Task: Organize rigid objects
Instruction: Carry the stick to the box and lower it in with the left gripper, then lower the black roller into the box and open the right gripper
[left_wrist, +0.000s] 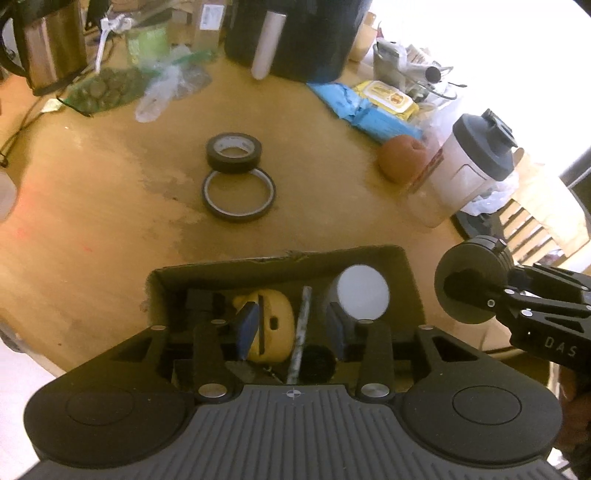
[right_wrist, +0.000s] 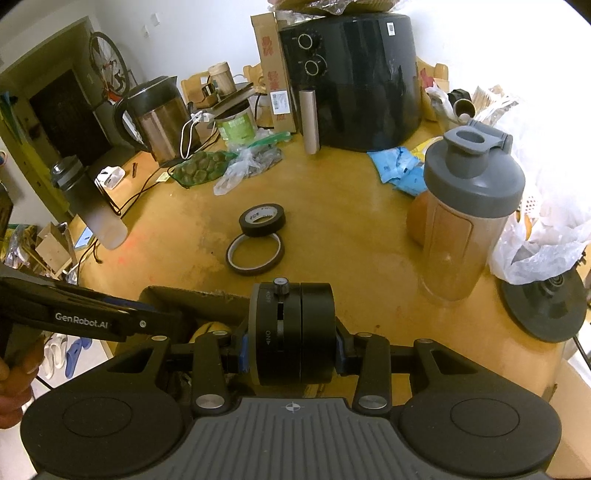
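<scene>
My left gripper (left_wrist: 291, 325) is open and hangs over an open cardboard box (left_wrist: 369, 258) that holds a yellow round object (left_wrist: 273, 325), a grey stick (left_wrist: 301, 328) and a white-topped cylinder (left_wrist: 364, 293). My right gripper (right_wrist: 291, 350) is shut on a black disc-shaped device with an ON/OFF slider (right_wrist: 291, 332); it also shows in the left wrist view (left_wrist: 469, 280), to the right of the box. A thick black tape roll (left_wrist: 233, 152) and a thin tape ring (left_wrist: 238, 194) lie on the table beyond the box, touching each other.
A shaker bottle with a grey lid (right_wrist: 465, 218) stands at the right. A black air fryer (right_wrist: 354, 81), a kettle (right_wrist: 155, 118), a cardboard tube (right_wrist: 309, 122), plastic bags, blue packets (left_wrist: 369, 110) and an orange ball (left_wrist: 400, 158) crowd the table's far side.
</scene>
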